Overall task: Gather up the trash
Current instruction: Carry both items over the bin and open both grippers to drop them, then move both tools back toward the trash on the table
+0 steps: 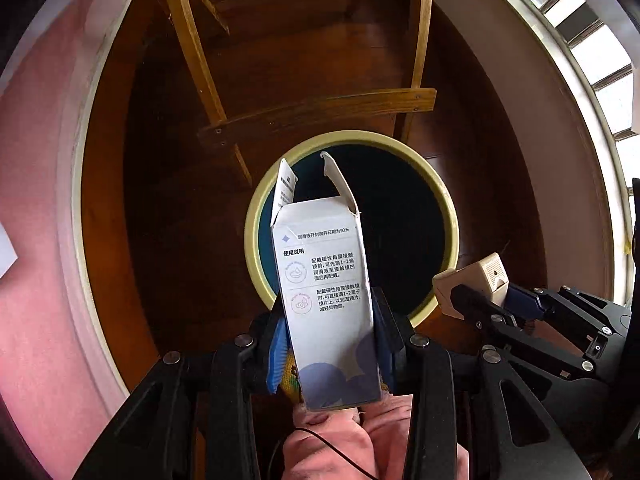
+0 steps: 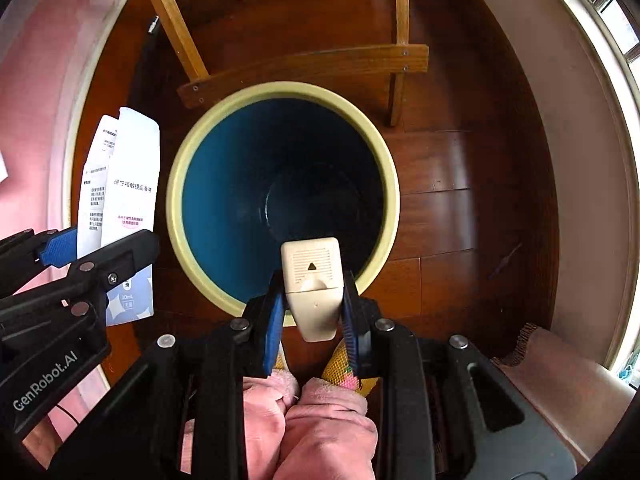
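My left gripper (image 1: 329, 334) is shut on a white printed carton (image 1: 324, 280) with its top flaps open, held above the near-left rim of the round bin (image 1: 448, 216). The bin has a cream rim and a dark blue inside. My right gripper (image 2: 311, 312) is shut on a small beige plastic device (image 2: 314, 280), held over the near rim of the bin (image 2: 390, 184). In the right wrist view the carton (image 2: 128, 184) and left gripper (image 2: 92, 256) hang left of the bin. In the left wrist view the beige device (image 1: 472, 280) and right gripper (image 1: 492, 300) sit at the bin's right.
A wooden chair frame (image 1: 320, 108) stands on the dark wood floor (image 2: 460, 208) just behind the bin. A pink wall (image 1: 36, 200) runs along the left, windows (image 1: 600, 64) on the right. The person's pink sleeves (image 2: 312, 420) show below the grippers. A brown padded seat (image 2: 560, 376) is at lower right.
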A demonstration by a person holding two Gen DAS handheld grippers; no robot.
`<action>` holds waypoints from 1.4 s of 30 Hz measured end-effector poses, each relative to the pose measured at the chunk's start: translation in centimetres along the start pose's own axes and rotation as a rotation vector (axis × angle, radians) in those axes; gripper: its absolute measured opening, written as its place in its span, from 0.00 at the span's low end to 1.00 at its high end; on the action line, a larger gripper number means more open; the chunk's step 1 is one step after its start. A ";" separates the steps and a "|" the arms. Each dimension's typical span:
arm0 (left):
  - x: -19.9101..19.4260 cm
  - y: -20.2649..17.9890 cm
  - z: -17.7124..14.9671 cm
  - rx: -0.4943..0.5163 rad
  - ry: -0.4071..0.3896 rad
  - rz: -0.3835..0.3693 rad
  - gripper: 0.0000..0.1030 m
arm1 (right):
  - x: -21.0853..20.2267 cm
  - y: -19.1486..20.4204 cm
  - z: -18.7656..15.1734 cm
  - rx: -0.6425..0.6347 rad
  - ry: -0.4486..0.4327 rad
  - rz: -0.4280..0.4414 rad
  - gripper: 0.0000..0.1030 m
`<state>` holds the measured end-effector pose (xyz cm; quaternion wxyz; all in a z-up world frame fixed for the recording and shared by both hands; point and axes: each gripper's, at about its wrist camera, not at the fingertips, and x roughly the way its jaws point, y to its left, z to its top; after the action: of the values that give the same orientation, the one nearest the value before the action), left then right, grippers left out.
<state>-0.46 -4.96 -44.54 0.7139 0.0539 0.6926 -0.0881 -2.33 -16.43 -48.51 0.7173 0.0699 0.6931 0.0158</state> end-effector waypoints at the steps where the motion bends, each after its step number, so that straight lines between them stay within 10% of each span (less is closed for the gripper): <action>1: 1.7 0.0 0.1 0.008 0.004 0.002 0.35 | 1.7 0.0 -0.1 -0.001 0.011 -0.011 0.22; 6: 8.1 0.6 -0.2 0.043 0.050 0.033 0.38 | 7.3 -0.2 -0.3 -0.022 0.057 -0.044 0.22; 12: 9.0 1.7 -0.6 0.047 0.031 0.036 0.82 | 7.7 -1.0 -0.7 0.019 0.078 -0.035 0.23; 21: 3.9 4.1 0.2 0.048 -0.013 0.057 0.82 | 2.7 0.2 0.6 0.057 0.046 -0.012 0.41; 42: -33.9 5.7 0.9 0.066 -0.315 0.047 0.82 | -35.1 4.5 -0.6 0.157 -0.241 0.088 0.41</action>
<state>0.75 2.18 -10.88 0.8133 0.0791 0.5675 -0.1012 -3.94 -16.16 -13.14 0.7861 0.1574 0.5975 -0.0155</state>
